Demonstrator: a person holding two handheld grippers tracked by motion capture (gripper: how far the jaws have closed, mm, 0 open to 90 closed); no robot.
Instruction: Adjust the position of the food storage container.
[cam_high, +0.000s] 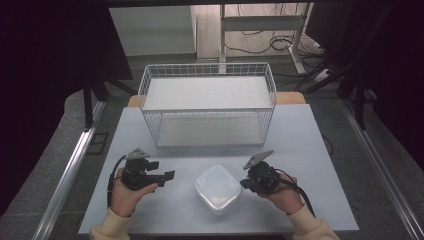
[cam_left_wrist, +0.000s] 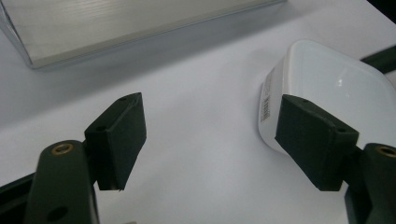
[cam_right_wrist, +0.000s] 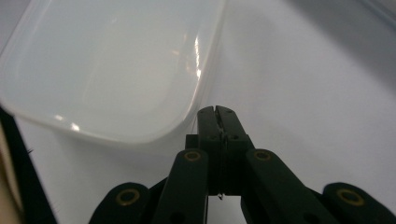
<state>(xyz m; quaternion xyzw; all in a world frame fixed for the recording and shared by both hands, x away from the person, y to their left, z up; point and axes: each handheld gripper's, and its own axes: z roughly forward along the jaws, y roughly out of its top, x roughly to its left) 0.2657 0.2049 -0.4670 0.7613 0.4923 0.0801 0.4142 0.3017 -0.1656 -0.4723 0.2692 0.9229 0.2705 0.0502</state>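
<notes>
Two hand-held grippers flank one object on the pale grey table (cam_high: 150, 210). At the left, the left gripper (cam_high: 162, 176) sits in the person's left hand (cam_high: 127, 194), its jaws spread wide and empty, pointing toward the container; in the left gripper view the two black pads (cam_left_wrist: 122, 140) stand far apart with bare table between them, and one pad overlaps the container's near side in that view, though contact cannot be confirmed.

Between the grippers lies the white, translucent, rounded-square plastic container with its lid on (cam_high: 217, 188), near the front edge and well short of the white wire basket with two shelves (cam_high: 207, 102) behind it. A barcode label shows on its side wall.

At the right, the right gripper (cam_high: 247, 183) has its jaws pressed together on nothing, tips just beside the container's corner.

Judging by its thin glossy walls, the container is probably light, slightly flexible and slippery. A hold across opposite side walls below the lid rim looks safest; squeezing the lid alone could pop it loose.
</notes>
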